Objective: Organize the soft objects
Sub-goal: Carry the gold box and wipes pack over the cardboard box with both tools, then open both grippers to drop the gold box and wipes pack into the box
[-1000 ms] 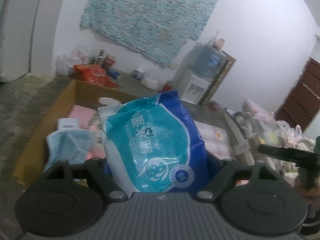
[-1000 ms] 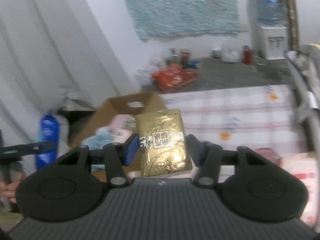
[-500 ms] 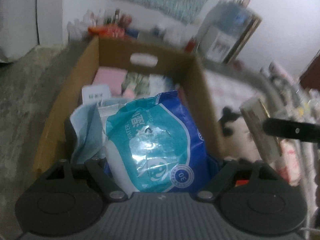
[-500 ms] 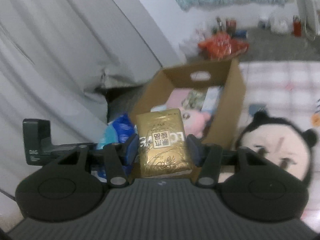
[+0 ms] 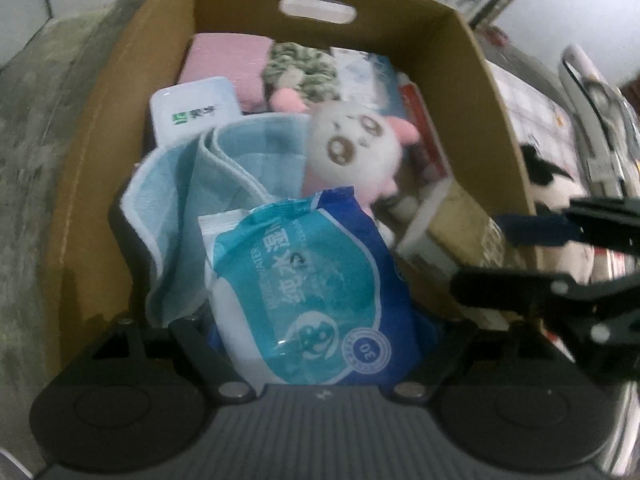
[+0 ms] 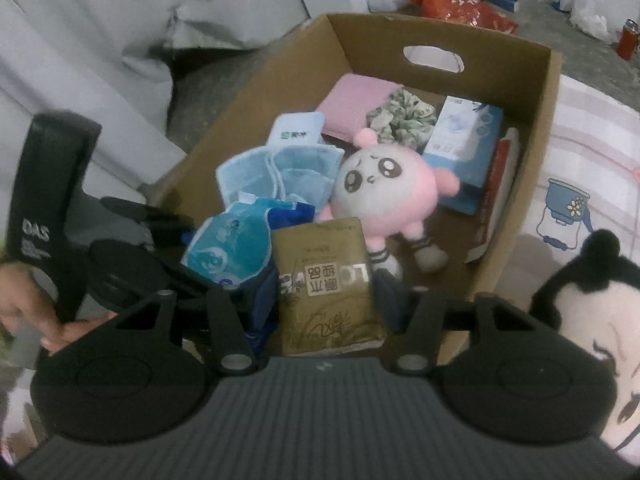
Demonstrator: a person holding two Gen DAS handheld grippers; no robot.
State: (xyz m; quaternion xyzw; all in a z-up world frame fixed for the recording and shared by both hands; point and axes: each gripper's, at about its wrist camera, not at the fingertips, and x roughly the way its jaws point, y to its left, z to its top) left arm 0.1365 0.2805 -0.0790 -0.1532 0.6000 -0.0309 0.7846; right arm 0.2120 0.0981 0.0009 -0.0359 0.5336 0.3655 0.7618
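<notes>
left gripper [image 5: 316,320]: gripping wipes pack [image 5: 304,304] over box [image 5: 92,168]
right gripper [image 6: 326,296]: gripping gold tissue pack [image 6: 326,284] over box

Cardboard box [image 6: 256,80]: plain brown. Wet-wipes pack [image 5: 308,300]: teal and dark blue with a white edge, white lettering. Tissue pack [image 6: 326,284]: metallic gold, faint leaf pattern, dark print. Round plush toy [image 6: 382,188]: white face, pink body and ears, striped socks. Folded towel [image 5: 224,184]: light blue. Flat cloth [image 6: 356,102] at the back: pale pink. Scrunchie [image 6: 402,116]: green and cream floral. Small box [image 6: 464,142]: blue and white. Panda plush [image 6: 592,312] outside the box: black and cream. Sheet [image 6: 592,148] under it: pink-white check with a blue pot print. Grippers: black, blue pads.
</notes>
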